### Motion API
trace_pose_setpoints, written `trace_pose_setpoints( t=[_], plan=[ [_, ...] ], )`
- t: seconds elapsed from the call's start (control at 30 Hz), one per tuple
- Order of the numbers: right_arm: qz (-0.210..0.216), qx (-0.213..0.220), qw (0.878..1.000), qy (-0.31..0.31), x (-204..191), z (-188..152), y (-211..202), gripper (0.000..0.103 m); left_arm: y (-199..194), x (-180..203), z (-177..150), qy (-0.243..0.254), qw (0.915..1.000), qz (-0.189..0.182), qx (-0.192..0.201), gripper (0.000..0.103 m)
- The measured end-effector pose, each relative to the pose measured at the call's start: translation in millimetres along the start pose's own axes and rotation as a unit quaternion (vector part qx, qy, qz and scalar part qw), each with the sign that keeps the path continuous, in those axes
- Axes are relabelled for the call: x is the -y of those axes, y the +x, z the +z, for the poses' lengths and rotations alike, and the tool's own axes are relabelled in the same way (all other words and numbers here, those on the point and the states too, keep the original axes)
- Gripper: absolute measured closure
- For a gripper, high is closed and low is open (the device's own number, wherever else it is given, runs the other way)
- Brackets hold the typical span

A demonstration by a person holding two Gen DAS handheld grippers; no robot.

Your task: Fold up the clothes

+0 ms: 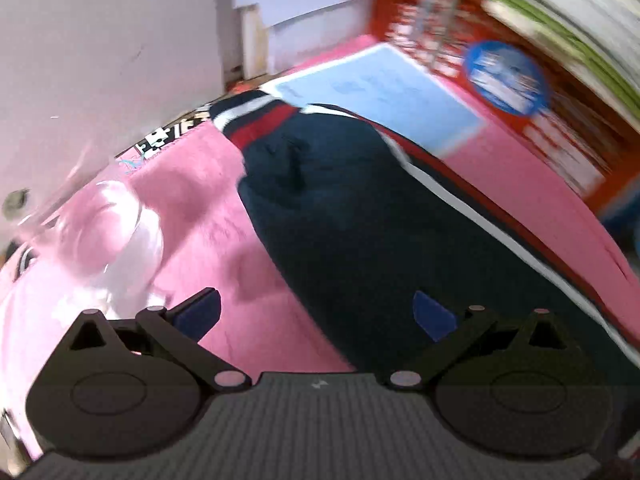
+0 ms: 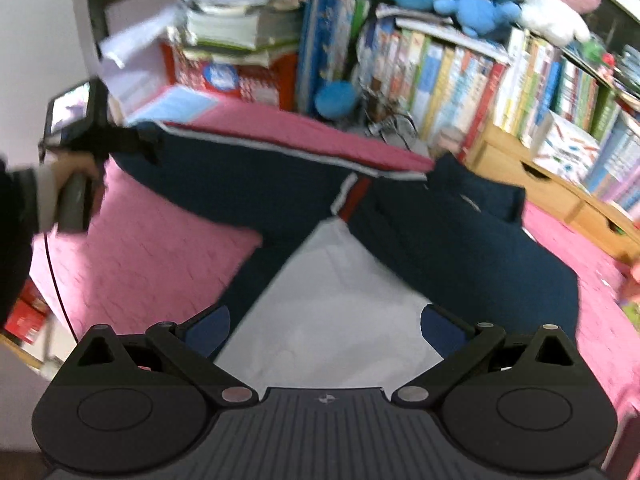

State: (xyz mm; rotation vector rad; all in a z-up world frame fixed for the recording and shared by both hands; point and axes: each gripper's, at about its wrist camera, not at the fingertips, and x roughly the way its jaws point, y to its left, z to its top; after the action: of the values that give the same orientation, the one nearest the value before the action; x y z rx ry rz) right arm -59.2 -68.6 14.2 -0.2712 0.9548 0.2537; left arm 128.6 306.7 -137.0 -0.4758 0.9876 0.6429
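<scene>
Both grippers hang with their jaws spread wide and nothing between them. The left gripper (image 1: 316, 316) hovers over the navy jacket's (image 1: 360, 220) sleeve, which carries red and white stripes and lies across the pink bedspread (image 1: 200, 216). The right gripper (image 2: 326, 330) sits above the jacket's open front, where white lining (image 2: 332, 292) shows between the navy panels. A hand (image 2: 74, 172) holds the other tool's handle at the sleeve's far end. Bookshelves (image 2: 500, 80) stand behind.
</scene>
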Motion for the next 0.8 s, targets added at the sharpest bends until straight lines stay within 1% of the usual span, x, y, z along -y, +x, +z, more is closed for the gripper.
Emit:
trace_pose_setpoints(
  t=[0.07, 0.13, 0.17, 0.23, 0.3, 0.37, 0.4, 0.43, 0.47, 0.53, 0.6, 0.63, 0.7, 0.73, 0.77, 0.8],
  plan=[
    [-0.021, -0.02, 1.0, 0.002, -11, -6, 0, 0.0, 19, -2, 13, -0.005, 0.9999, 0.011, -0.005, 0.0],
    [-0.034, -0.04, 0.999, 0.01, -20, -9, 1, 0.0, 25, -1, 20, 0.008, 0.9999, 0.008, 0.011, 0.0],
    [-0.038, -0.047, 0.998, 0.014, -24, -10, 2, 0.0, 26, 0, 23, 0.015, 0.9996, -0.005, 0.024, 0.003],
    [-0.046, -0.056, 0.997, 0.02, -29, -11, 2, 0.0, 29, -1, 29, 0.02, 0.9988, -0.032, 0.031, 0.008],
    [-0.057, -0.062, 0.996, 0.026, -32, -8, 2, 0.0, 30, 2, 36, 0.021, 0.9989, -0.02, 0.037, 0.023],
    [-0.068, -0.065, 0.995, 0.032, -35, -6, 3, 0.0, 31, 7, 43, 0.024, 0.9988, -0.006, 0.043, 0.061],
    [-0.072, -0.065, 0.995, 0.034, -35, -4, 4, 0.0, 31, 7, 46, 0.02, 0.9989, -0.015, 0.041, 0.071],
    [-0.077, -0.063, 0.994, 0.037, -35, -2, 4, 0.0, 29, 6, 50, 0.01, 0.9986, -0.034, 0.039, 0.09],
    [-0.08, -0.062, 0.994, 0.039, -35, 0, 5, 0.0, 27, 5, 53, 0.001, 0.9978, -0.054, 0.037, 0.095],
    [-0.087, -0.059, 0.994, 0.041, -36, 4, 7, 0.0, 14, 9, 57, 0.005, 0.9946, -0.086, 0.058, 0.096],
    [-0.097, -0.054, 0.993, 0.039, -36, 8, 8, 0.0, -11, 23, 55, 0.041, 0.9863, -0.134, 0.087, 0.096],
    [-0.101, -0.051, 0.993, 0.037, -36, 9, 9, 0.0, -24, 31, 53, 0.061, 0.9804, -0.158, 0.099, 0.096],
    [-0.112, -0.042, 0.992, 0.029, -35, 14, 9, 0.0, -53, 47, 44, 0.105, 0.965, -0.206, 0.124, 0.096],
    [-0.117, -0.037, 0.992, 0.022, -33, 17, 9, 0.0, -70, 55, 35, 0.132, 0.9543, -0.232, 0.135, 0.096],
    [-0.126, -0.032, 0.991, 0.014, -28, 19, 8, 0.0, -88, 65, 23, 0.168, 0.9399, -0.259, 0.145, 0.096],
    [-0.141, -0.025, 0.99, 0.008, -22, 23, 6, 0.0, -104, 76, 9, 0.209, 0.9236, -0.282, 0.154, 0.096]
  ],
)
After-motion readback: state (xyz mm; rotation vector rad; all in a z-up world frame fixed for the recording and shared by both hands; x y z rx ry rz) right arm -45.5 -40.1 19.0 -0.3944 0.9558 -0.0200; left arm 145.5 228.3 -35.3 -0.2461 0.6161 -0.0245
